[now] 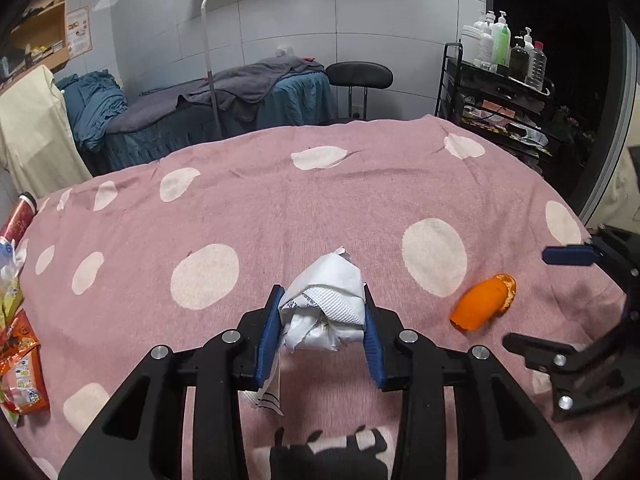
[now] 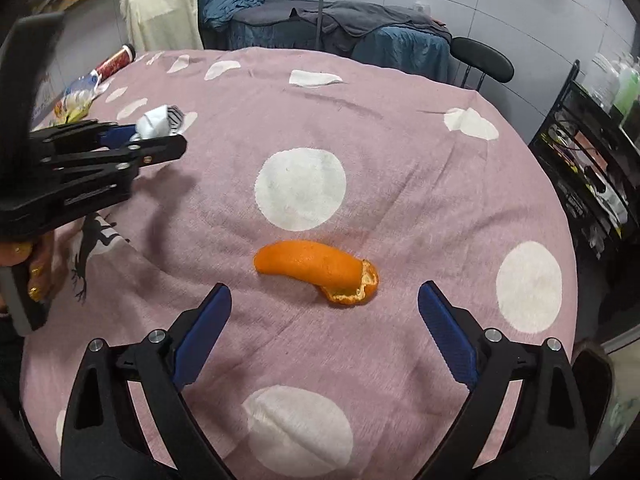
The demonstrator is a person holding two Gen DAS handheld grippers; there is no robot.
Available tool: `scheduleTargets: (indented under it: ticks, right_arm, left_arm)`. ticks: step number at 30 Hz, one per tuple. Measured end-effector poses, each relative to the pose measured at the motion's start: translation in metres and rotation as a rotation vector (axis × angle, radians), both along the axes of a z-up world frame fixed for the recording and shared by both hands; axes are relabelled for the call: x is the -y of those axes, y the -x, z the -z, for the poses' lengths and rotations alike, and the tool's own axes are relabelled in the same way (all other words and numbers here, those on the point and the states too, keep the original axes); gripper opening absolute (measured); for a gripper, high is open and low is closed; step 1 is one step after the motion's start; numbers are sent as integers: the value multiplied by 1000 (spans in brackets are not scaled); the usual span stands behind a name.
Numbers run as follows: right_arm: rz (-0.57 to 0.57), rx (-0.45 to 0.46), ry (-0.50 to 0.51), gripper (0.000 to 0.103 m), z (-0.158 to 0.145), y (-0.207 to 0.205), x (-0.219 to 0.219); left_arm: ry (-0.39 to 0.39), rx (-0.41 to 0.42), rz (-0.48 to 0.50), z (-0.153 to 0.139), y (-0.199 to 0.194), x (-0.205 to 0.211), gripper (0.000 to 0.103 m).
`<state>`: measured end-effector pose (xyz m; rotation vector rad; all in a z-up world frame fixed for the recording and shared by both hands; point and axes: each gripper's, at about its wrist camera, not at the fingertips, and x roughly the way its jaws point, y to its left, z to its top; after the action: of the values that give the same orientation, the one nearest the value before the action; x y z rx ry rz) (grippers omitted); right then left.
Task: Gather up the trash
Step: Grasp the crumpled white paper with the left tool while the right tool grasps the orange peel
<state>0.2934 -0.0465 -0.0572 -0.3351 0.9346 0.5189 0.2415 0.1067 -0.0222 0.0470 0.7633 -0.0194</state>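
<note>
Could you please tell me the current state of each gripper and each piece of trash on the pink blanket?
left gripper: shut on the crumpled white wrapper.
crumpled white wrapper: clamped between the blue pads.
right gripper: open, jaws wide, holding nothing.
orange peel: lying loose on the pink blanket, just ahead of the right gripper, not gripped.
snack packets: lying at the blanket's left edge, untouched.
</note>
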Motion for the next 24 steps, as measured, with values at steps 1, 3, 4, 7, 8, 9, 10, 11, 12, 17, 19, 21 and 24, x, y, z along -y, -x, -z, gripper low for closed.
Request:
scheduleTargets:
  ticks: [1,3,4,7,8,9,10,11,12,17,19,21,24]
  right_arm:
    - [-24,10,30,90,2,-2,-5]
    - [-76,54,144,84,11,-9,-20]
    - [-100,51,188,81,19,-13,-26]
    - [-144,-18,235,69,35,-24,-34]
    - [-147,-19,237,65,35,-25,-35]
    - [-156,-22,229,59,33,-26,-35]
    - [-159,-22,223,40,32,-27,-34]
    - [-162,-27,209,31,30,-27,-32]
    - [-162,-31,192,28,28,-27,-30]
    - [-124,-24,117,21,14,-19,-14]
    - [-109,-13,66,21,5,-12,-7]
    - [-92,1,21,20,4,-5,-6]
    - [-54,29,-51,20,-9,8,3]
  left_arm:
    - [-6,8,-3,-1,5,1,37]
    - [-8,17,-2,-4,13,2,37]
    - [-7,21,-1,-5,16,3,37]
    - [1,24,5,-6,22,4,37]
    - [4,26,6,-7,24,5,37]
    - [8,26,7,-6,26,5,37]
    - [15,24,10,-6,27,6,37]
    - [21,21,12,-5,28,6,37]
    - [23,20,13,-5,29,8,37]
    - [56,25,17,-4,43,12,37]
    - [72,31,14,-6,48,13,37]
    - [92,35,16,-6,53,15,37]
    - [109,42,26,-7,61,21,37]
